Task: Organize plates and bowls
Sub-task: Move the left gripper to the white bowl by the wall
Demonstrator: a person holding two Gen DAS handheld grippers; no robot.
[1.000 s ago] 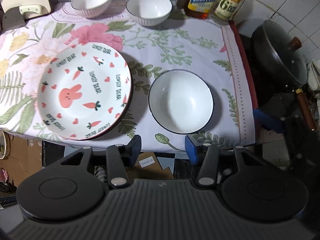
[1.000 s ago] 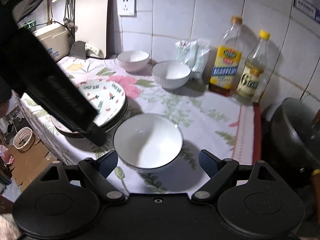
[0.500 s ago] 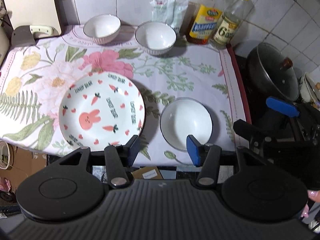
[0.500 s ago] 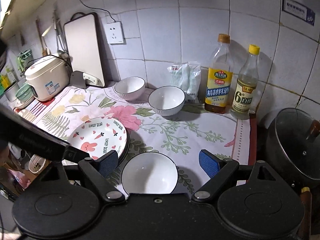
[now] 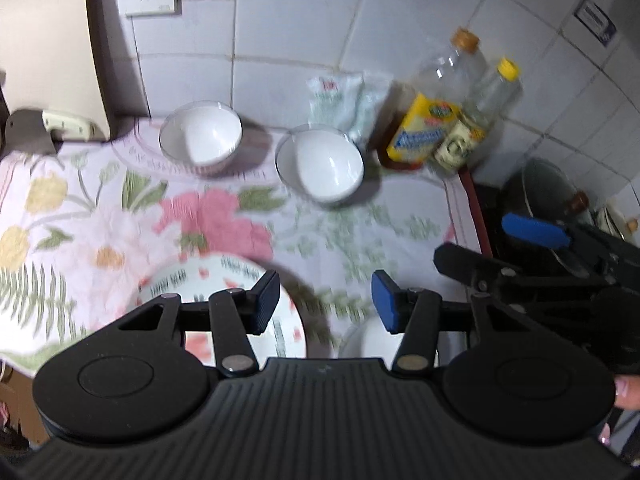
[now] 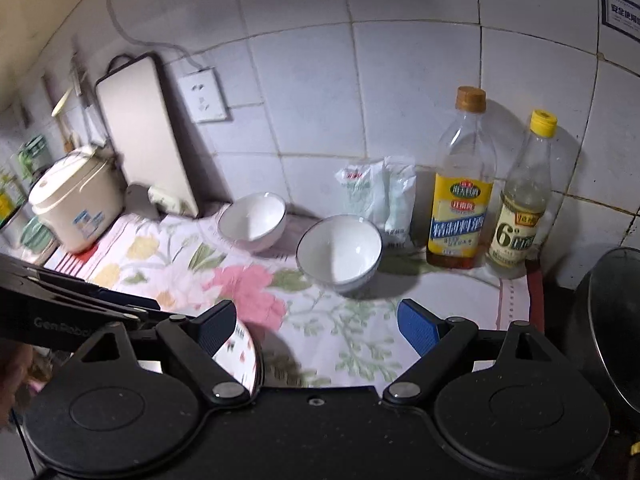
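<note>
Both views are tilted up since half a second ago. The rabbit plate [image 5: 224, 300] and the near bowl [image 5: 372, 340] beside it are half hidden. The left gripper [image 5: 325, 300] and right gripper [image 6: 316, 326] are held spread apart, gripping nothing.

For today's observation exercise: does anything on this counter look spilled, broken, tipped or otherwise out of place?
Nothing stands out. Both white bowls sit upright on the floral cloth, both bottles stand capped by the wall, and no spill or breakage shows.
</note>
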